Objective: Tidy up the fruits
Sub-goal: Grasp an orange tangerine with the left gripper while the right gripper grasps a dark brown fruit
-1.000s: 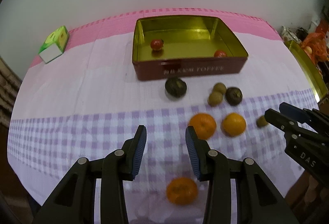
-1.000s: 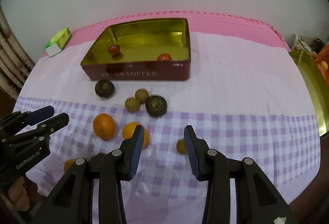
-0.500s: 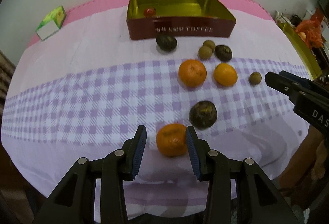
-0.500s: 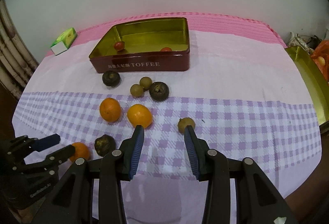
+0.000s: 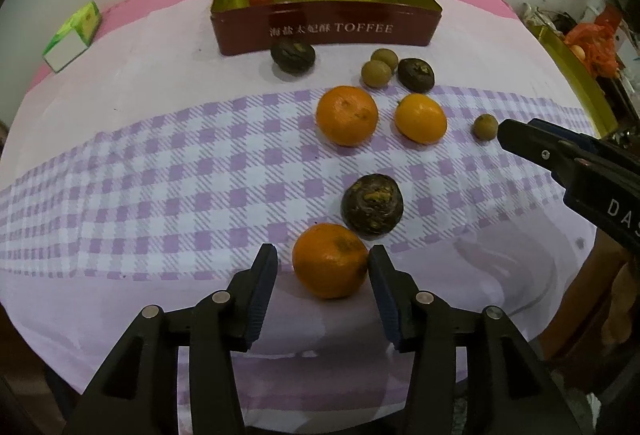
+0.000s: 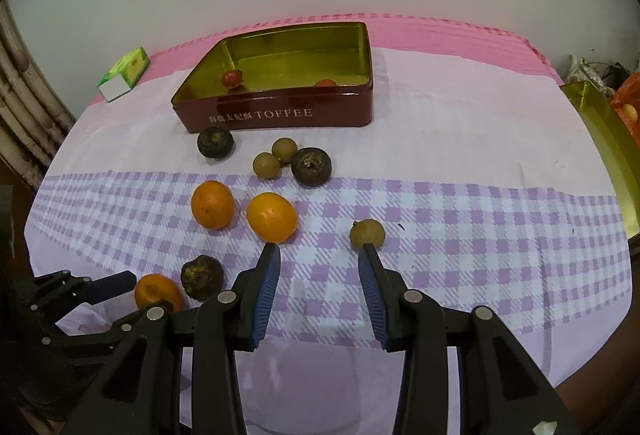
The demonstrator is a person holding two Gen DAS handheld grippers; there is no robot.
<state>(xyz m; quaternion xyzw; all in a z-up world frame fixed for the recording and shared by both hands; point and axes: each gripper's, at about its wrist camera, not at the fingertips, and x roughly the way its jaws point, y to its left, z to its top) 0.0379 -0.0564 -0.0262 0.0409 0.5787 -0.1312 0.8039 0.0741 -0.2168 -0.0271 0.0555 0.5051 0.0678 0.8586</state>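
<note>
The left gripper point(image 5: 323, 267) is down near the front edge of the table with its jaws opening; a round orange mandarin with a dark scuff on its skin point(image 5: 330, 260) sits on the cloth between the blue ribbed pads, the right pad right at its side and the left pad clear of it, so it is not squeezed. Just behind and to its right lies a dark brown, rough-skinned round fruit point(image 5: 372, 205).

The right gripper point(image 6: 319, 255) hangs released over the purple-checked band of the tablecloth point(image 6: 480, 207), nothing between its pads; a small tan longan with a stem point(image 6: 367, 233) lies at the tip of its right finger, and whether they touch cannot be told.

Further back are two more oranges point(image 6: 212, 204) point(image 6: 272, 217) side by side, then two small tan longans point(image 6: 266, 165) and two dark brown fruits point(image 6: 311, 167) point(image 6: 215, 142) near the front wall of the dark red rectangular tin with a gold inside, lettered TOFFEE point(image 6: 280, 113). Two small red tomatoes point(image 6: 232, 78) point(image 6: 325, 83) lie inside it. A green-and-white carton point(image 6: 124, 74) sits towards the back left corner, and a gold tin lid point(image 6: 612, 139) lies at the right edge
</note>
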